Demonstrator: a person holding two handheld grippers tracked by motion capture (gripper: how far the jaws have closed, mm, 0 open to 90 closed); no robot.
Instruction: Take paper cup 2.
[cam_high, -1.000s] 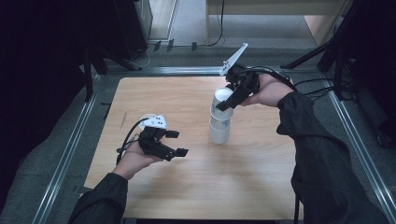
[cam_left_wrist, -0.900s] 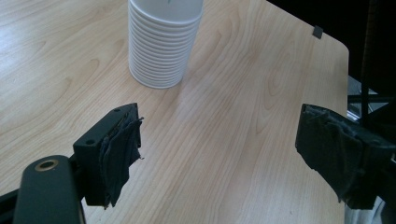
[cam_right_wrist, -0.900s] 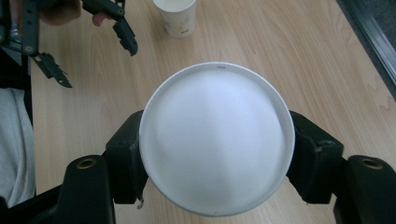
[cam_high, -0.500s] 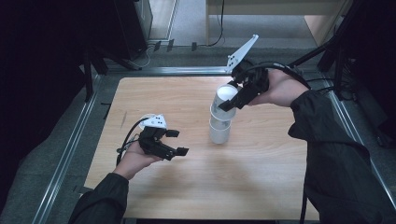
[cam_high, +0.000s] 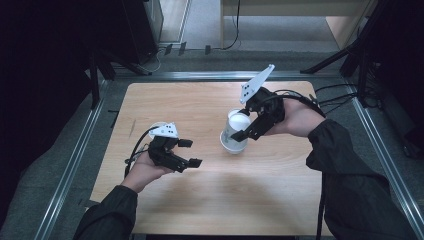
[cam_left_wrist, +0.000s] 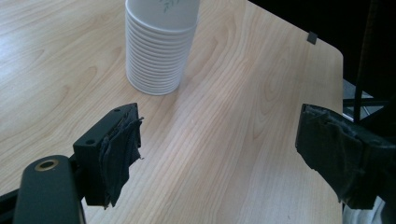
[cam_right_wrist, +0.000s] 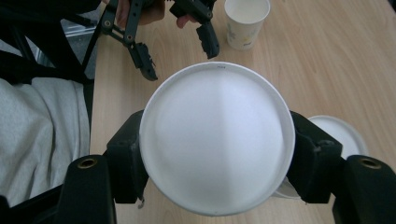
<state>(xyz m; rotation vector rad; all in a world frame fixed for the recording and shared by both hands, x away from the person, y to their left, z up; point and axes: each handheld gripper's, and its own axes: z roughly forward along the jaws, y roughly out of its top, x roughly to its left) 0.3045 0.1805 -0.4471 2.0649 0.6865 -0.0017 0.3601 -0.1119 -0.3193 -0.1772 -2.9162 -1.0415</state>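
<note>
Left gripper (cam_high: 187, 152): jaws spread wide, empty, low over the table (cam_high: 280, 200). A single cup (cam_right_wrist: 246, 21) stands beside it. Right gripper (cam_high: 245, 125): jaws clamped on a white cup (cam_high: 238, 122), lifted above the cup stack (cam_high: 233, 142) mid-table.

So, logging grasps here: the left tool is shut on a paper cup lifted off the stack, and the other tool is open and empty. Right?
Sides swapped. The right tool grips the paper cup, as the right gripper view shows; the left tool is open and empty. The stack stands on the table.
</note>
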